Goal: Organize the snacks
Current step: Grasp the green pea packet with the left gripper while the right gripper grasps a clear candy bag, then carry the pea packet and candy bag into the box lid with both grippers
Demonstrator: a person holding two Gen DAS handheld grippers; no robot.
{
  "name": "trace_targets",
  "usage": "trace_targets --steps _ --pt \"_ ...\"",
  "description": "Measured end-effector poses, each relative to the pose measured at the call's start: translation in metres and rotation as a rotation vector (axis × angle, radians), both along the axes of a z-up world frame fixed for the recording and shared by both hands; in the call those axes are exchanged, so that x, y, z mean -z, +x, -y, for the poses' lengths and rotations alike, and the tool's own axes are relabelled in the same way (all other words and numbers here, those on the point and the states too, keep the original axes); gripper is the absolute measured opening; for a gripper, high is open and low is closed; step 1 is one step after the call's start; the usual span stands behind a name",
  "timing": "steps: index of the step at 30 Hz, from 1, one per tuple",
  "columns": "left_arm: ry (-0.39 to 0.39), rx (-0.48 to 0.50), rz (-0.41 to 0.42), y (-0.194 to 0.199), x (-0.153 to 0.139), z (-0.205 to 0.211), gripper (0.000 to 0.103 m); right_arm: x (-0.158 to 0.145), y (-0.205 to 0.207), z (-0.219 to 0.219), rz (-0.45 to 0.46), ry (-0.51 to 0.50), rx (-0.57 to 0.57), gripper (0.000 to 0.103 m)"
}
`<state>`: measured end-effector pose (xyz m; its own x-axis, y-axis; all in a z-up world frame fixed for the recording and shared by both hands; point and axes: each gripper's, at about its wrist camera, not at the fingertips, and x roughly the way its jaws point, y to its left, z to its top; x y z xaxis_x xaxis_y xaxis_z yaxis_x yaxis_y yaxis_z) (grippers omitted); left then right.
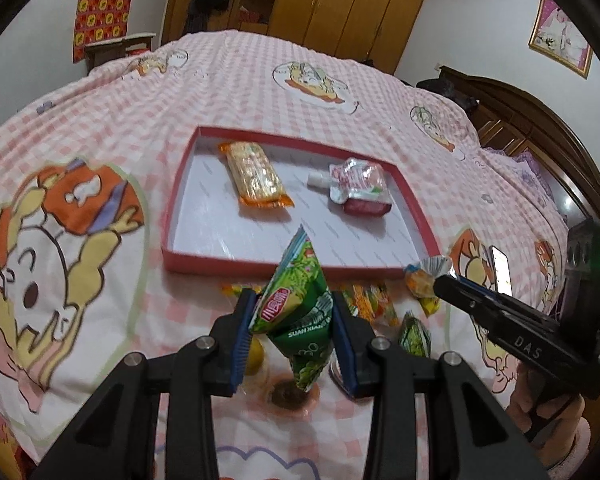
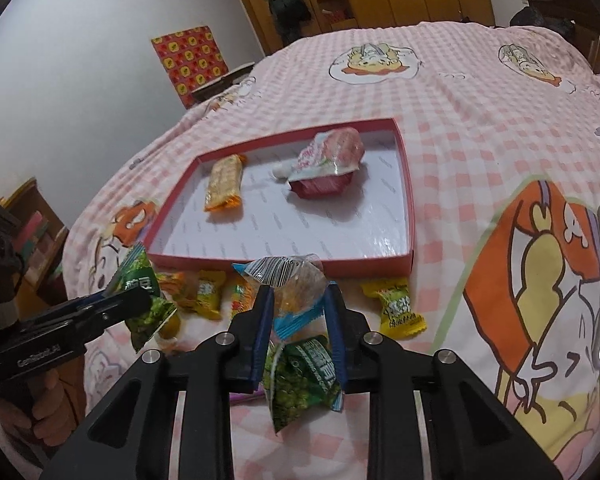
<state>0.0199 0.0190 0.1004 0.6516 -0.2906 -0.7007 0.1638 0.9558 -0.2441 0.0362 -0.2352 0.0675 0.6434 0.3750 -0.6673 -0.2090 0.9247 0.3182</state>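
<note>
On the pink checked bedspread (image 2: 480, 128), loose wrapped snacks (image 2: 204, 294) lie before the red tray (image 2: 408, 184). Left to right: the left gripper (image 1: 294, 320) is clamped on a green packet (image 1: 296, 304); the right gripper (image 2: 298, 312) is closed on a clear blue-edged packet (image 2: 296, 288). The tray holds three items: an orange biscuit bar (image 1: 254, 174), and a spouted pouch (image 1: 354, 180) lying on a red packet (image 1: 368, 206).

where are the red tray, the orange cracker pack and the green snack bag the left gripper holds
red tray (image 1: 172, 196), left wrist view, its left wall
orange cracker pack (image 1: 254, 174), left wrist view, middle of the wrapper
green snack bag (image 1: 296, 304), left wrist view, its printed front
</note>
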Motion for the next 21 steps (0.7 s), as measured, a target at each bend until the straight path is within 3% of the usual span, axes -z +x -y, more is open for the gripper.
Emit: trace_targets --steps 21 --pt "0.011 -0.047 0.025 0.056 -0.006 -0.020 0.038 -0.013 0.034 0.010 0.034 -0.022 0.050 0.027"
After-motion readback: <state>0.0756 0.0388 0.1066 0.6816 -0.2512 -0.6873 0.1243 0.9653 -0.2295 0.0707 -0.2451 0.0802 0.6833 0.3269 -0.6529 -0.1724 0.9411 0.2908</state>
